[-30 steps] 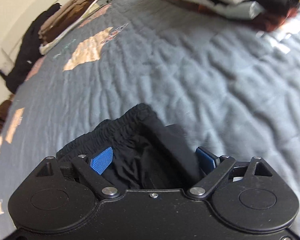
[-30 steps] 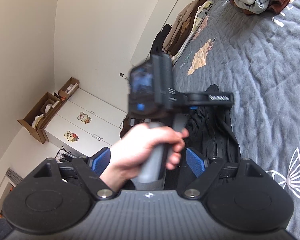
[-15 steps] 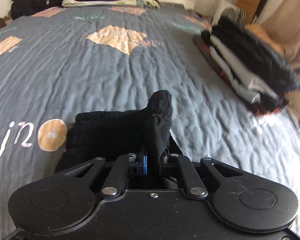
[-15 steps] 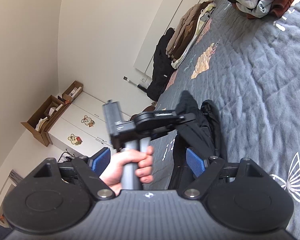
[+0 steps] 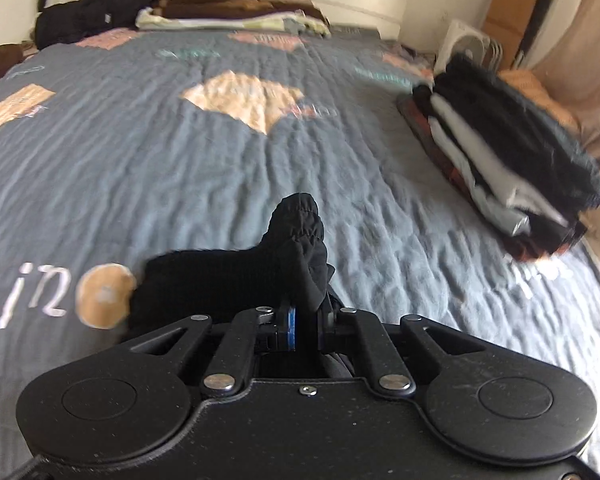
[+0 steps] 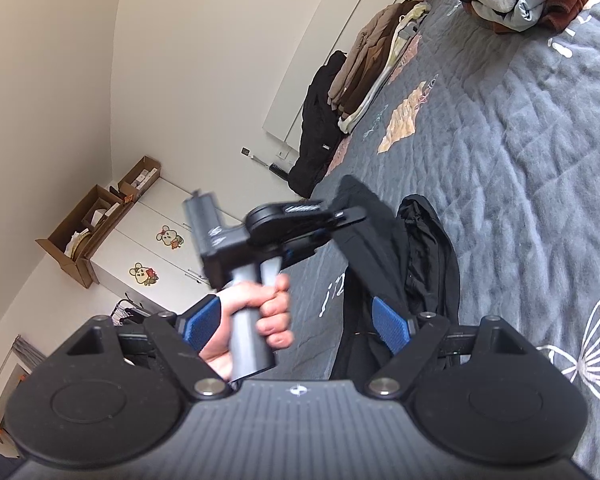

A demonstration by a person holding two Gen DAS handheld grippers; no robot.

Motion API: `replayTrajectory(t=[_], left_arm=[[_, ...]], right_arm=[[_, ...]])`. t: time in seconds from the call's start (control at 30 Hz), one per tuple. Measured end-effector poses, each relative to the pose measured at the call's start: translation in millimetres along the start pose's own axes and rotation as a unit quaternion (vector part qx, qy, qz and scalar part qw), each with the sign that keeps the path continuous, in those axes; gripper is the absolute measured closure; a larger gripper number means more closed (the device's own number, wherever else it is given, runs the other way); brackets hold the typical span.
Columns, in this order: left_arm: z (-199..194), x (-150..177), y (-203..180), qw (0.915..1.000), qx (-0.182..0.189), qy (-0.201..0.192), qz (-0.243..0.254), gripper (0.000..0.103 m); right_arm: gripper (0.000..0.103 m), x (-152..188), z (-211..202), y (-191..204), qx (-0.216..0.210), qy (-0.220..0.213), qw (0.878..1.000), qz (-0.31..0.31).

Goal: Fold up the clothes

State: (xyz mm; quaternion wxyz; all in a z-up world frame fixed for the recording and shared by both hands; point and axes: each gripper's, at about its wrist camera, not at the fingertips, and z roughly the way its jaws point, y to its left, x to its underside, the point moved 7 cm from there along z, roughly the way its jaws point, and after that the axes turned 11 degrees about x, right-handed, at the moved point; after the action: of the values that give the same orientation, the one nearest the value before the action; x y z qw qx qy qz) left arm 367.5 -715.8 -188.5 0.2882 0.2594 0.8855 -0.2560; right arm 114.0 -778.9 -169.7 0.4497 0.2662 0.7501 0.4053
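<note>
Black garment [image 5: 236,280] lies on the bed [image 5: 220,168], its corner pinched in the left claw [image 5: 304,320] and lifted; its length runs toward the wide, empty right claw [image 6: 300,322].

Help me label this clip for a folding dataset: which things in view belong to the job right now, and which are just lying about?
In the job:
- black garment, pinched and lifted
- left gripper, shut on it
- right gripper, open, holding nothing

Lying about:
- folded stack on the bed
- brown and beige pile at the far edge
- cardboard boxes on the cabinet
</note>
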Motion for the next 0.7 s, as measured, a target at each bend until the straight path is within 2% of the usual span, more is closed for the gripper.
replayTrajectory(t=[0.1, 0.2, 0.27, 0.3, 0.37, 0.43, 0.5, 0.57, 0.7], left_arm=[[34, 11, -10, 0.9991, -0.008, 0.038, 0.018, 0.094], [39, 17, -12, 0.9979, -0.004, 0.055, 0.033, 0.088], [21, 17, -9, 0.9981, 0.014, 0.05, 0.034, 0.066], [8, 14, -4, 0.9983, 0.021, 0.043, 0.033, 0.06], [-24, 6, 14, 0.999, 0.022, 0.017, 0.034, 0.031], [-49, 0, 39, 0.9991, 0.01, -0.005, 0.04, 0.018], [-63, -6, 65, 0.9986, -0.014, -0.014, 0.049, 0.019], [-63, -3, 83, 0.9981, -0.029, 0.004, 0.054, 0.02], [-42, 17, 75, 0.9916, -0.045, 0.032, 0.117, 0.019]], right_arm=[[0.021, -1, -1, -1, 0.0, -0.002, 1.0, 0.0], [0.021, -1, -3, 0, -0.001, -0.002, 1.0, -0.002], [0.021, -3, -4, -2, 0.001, -0.004, 1.0, 0.0], [0.021, -3, -4, -3, 0.001, -0.005, 1.0, 0.002], [0.021, -4, -4, -4, 0.003, -0.006, 1.0, 0.003], [0.021, -4, -3, -4, 0.003, -0.005, 1.0, 0.002], [0.021, -3, 0, -2, 0.005, -0.002, 1.0, -0.001], [0.021, -1, 3, 0, 0.01, 0.001, 1.0, -0.005], [0.021, 2, 11, 5, 0.022, 0.005, 1.0, -0.013]])
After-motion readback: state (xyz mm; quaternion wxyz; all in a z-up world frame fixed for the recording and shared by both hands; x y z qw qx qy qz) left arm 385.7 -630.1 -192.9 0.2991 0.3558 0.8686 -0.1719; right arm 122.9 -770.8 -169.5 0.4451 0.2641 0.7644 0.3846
